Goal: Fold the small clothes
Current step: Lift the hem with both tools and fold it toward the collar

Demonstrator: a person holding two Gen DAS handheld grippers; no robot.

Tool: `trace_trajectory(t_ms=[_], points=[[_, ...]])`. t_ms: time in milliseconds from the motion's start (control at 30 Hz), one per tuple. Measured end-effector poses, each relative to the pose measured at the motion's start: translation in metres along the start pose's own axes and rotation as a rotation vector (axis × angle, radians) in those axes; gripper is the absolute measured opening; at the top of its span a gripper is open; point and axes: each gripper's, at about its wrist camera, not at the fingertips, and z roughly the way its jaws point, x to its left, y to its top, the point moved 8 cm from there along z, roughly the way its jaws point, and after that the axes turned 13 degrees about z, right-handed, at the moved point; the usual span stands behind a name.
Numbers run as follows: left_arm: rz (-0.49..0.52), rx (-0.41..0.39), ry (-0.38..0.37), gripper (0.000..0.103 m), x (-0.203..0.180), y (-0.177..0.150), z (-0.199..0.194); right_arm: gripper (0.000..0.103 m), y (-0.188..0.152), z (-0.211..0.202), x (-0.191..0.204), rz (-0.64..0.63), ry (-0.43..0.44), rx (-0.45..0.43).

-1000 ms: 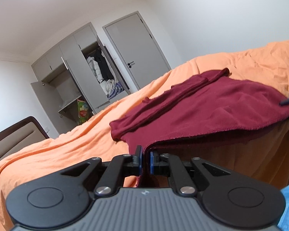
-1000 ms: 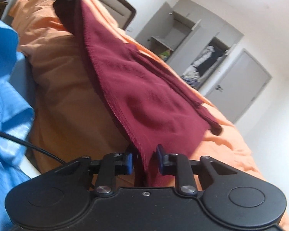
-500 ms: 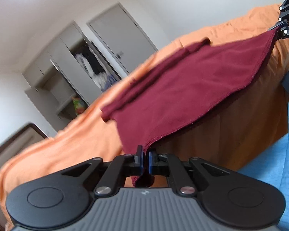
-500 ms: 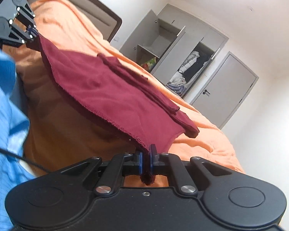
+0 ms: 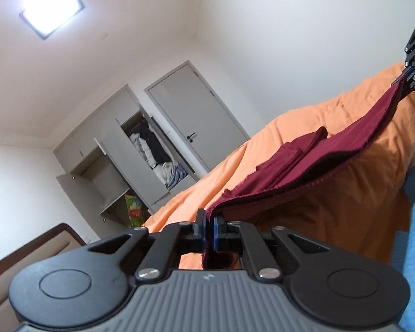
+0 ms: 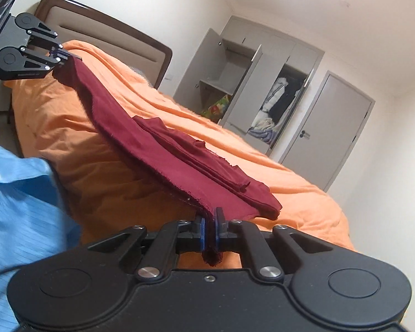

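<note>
Both the left hand-held gripper [image 5: 209, 231] and right hand-held gripper [image 6: 210, 231] are clamped on the maroon garment [image 6: 163, 152], stretched above the orange bed [image 6: 262, 160]

The right gripper [image 6: 209, 231] pinched the near corner of the maroon garment [image 6: 163, 149]. The left gripper [image 6: 64, 55] clamped its far-left corner. Between them the cloth stretched over the orange bedspread [image 6: 102, 166].

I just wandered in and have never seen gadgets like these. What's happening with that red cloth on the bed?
A person holds a two-finger gripper in each hand. The left gripper and the right gripper are each shut on a corner of a dark red garment, lifting its near edge off the orange bedspread. The far part, with a folded-in strip, lies on the bed. It looks like a fold in progress.
</note>
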Motion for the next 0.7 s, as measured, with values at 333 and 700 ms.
trace_trajectory(t_ms=[333, 700], points=[[0.014, -0.029, -0.046, 0.004, 0.015, 0.027, -0.004, 0.006, 0.044, 0.007, -0.020, 0.022, 0.026, -0.036], [0.105, 0.033, 0.051, 0.005, 0.074, 0.076, 0.114, 0.006, 0.143, 0.113, -0.096, -0.079, -0.088, -0.017]])
